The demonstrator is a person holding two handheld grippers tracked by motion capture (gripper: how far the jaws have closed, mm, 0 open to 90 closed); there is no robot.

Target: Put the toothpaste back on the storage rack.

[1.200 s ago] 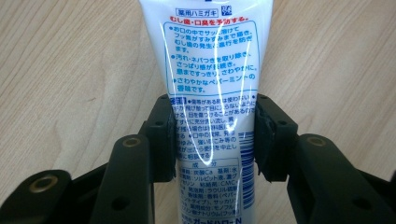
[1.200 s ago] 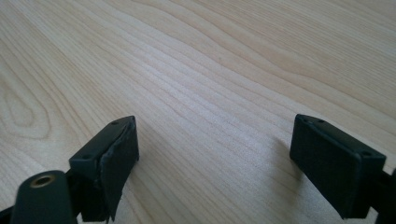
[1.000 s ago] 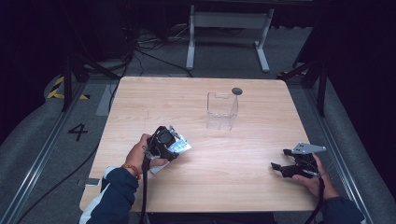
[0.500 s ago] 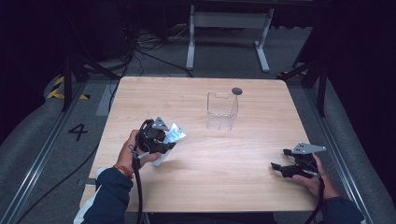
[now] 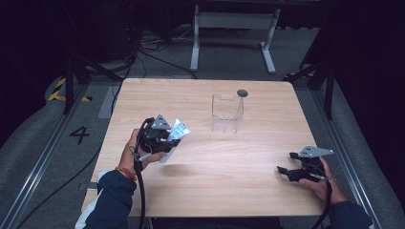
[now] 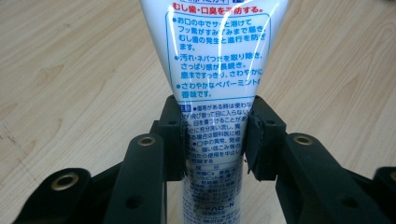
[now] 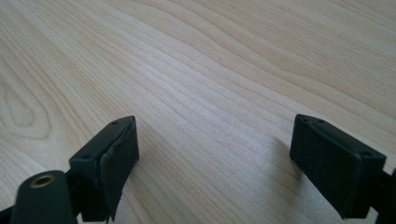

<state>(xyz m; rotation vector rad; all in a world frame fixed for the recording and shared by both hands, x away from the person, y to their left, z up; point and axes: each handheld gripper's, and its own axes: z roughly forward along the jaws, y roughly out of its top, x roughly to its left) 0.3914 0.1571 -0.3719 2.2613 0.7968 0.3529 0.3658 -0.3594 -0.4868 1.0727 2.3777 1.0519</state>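
Left gripper view: left gripper (image 6: 212,140) clamps toothpaste tube (image 6: 215,60), prob. lifted.

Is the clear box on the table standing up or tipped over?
Standing up: the clear box rests flat on the table, open top upward.

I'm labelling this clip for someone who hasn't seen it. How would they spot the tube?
On the wooden table, look at its left side, where the left gripper is shut on the tube. It is white with blue Japanese print, unlike the clear box farther back.
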